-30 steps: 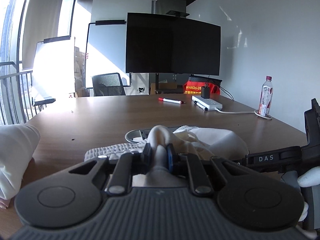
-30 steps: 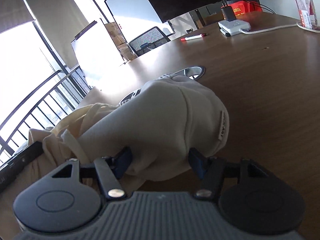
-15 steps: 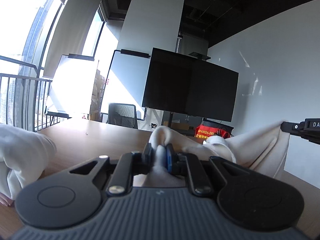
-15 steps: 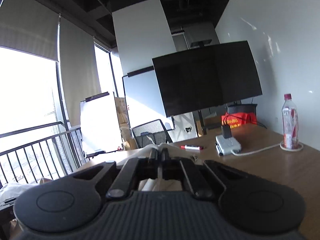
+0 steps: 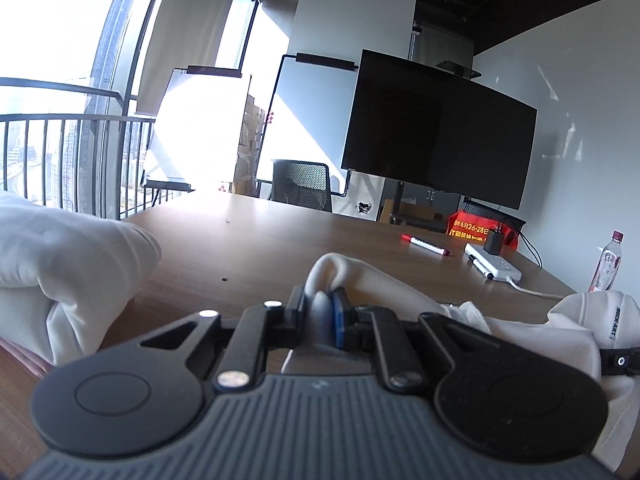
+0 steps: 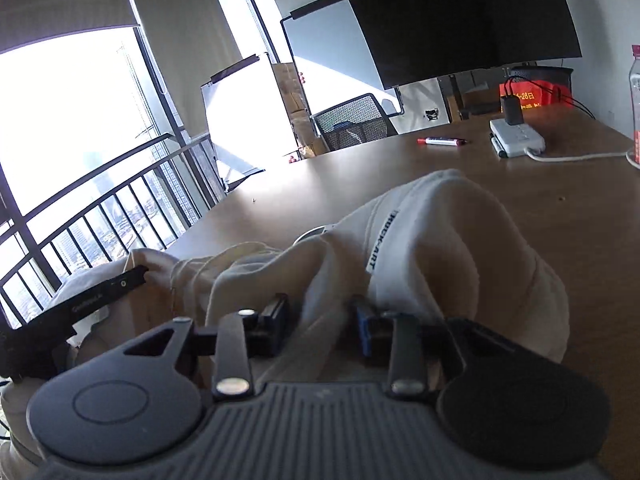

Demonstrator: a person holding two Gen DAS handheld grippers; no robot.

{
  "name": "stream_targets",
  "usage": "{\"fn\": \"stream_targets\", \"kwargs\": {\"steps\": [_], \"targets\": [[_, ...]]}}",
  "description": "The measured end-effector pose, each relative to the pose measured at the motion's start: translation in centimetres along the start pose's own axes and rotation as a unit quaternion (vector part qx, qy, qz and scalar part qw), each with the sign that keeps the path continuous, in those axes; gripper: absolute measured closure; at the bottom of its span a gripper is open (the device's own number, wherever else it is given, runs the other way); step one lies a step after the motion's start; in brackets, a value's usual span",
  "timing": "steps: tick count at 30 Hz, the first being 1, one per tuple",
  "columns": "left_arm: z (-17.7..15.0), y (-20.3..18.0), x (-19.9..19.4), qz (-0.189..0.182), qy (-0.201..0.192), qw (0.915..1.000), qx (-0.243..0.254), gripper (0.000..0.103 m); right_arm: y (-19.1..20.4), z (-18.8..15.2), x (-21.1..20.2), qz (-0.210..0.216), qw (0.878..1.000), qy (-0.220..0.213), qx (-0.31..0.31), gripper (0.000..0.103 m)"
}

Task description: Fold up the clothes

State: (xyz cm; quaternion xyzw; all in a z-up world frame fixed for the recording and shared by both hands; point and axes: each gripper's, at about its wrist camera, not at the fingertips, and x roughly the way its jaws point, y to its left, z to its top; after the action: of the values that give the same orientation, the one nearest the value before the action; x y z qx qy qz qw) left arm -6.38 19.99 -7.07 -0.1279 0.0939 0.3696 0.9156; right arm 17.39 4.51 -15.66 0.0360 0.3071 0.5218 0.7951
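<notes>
Two grips share the cream garment (image 6: 448,240) bunched on the table (image 5: 280,248): the left gripper (image 5: 320,312) pinches a fold, while the right gripper (image 6: 320,320) is opening around loose cloth, which may slip free and slump, spoiling the fold.

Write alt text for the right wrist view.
The right gripper, its jaws opening, has a fold of cream garment between them, heaped on a brown table. Behind lie a red marker and a white power strip.
</notes>
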Motion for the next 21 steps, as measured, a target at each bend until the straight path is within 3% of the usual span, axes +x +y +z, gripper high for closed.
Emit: {"fn": "stream_targets", "kwargs": {"steps": [3,5,7,9,15,21], "targets": [[0.1,0.4,-0.2,0.003,-0.001,1.0,-0.007,0.09,-1.2,-0.8,-1.9,0.012,1.0,-0.007,-0.003,0.057],[0.2,0.6,-0.4,0.005,-0.001,0.9999,-0.011,0.09,-2.2,-0.9,-4.0,0.016,0.999,-0.025,-0.012,0.048],[0.3,0.8,-0.4,0.007,-0.001,0.9999,-0.014,0.09,-4.9,1.9,-4.3,0.012,0.999,-0.044,-0.022,0.044],[0.3,0.9,-0.3,0.007,0.002,0.9999,-0.013,0.09,-5.2,2.9,-5.4,0.002,0.998,-0.05,-0.027,0.044],[0.1,1.2,0.5,0.013,0.021,0.9996,-0.011,0.09,-6.9,3.8,-6.0,-0.012,1.0,-0.004,0.017,0.03],[-0.1,2.4,1.5,0.018,0.062,0.9972,-0.039,0.09,-7.3,1.8,-5.1,-0.039,0.999,0.018,0.004,0.019]]}}
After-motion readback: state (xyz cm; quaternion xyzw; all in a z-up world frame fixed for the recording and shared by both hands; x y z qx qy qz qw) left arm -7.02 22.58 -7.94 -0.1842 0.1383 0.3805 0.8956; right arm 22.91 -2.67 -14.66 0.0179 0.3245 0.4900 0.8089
